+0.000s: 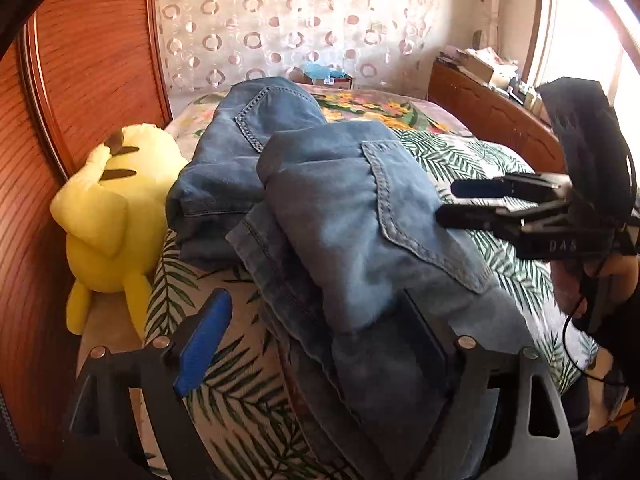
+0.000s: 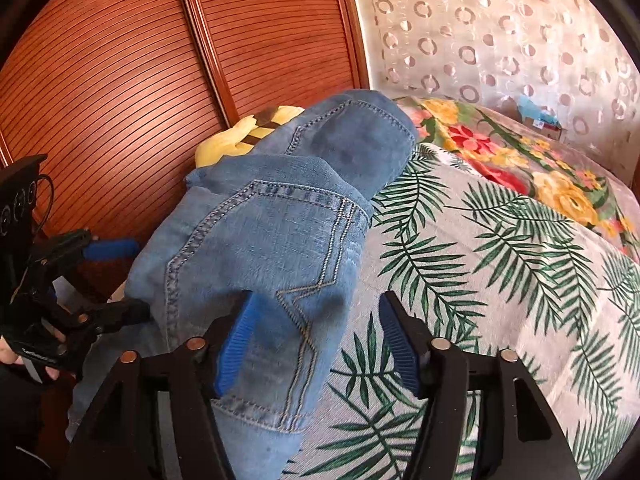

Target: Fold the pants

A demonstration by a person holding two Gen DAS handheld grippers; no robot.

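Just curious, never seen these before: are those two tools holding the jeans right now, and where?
Nothing is held. The left tool and right tool both stand open over the folded jeans; the denim lies between their fingers, not pinched.

Black gripper (image 2: 316, 344) frames, ribbed blue fingers (image 2: 236, 344), silver screws, black cable.
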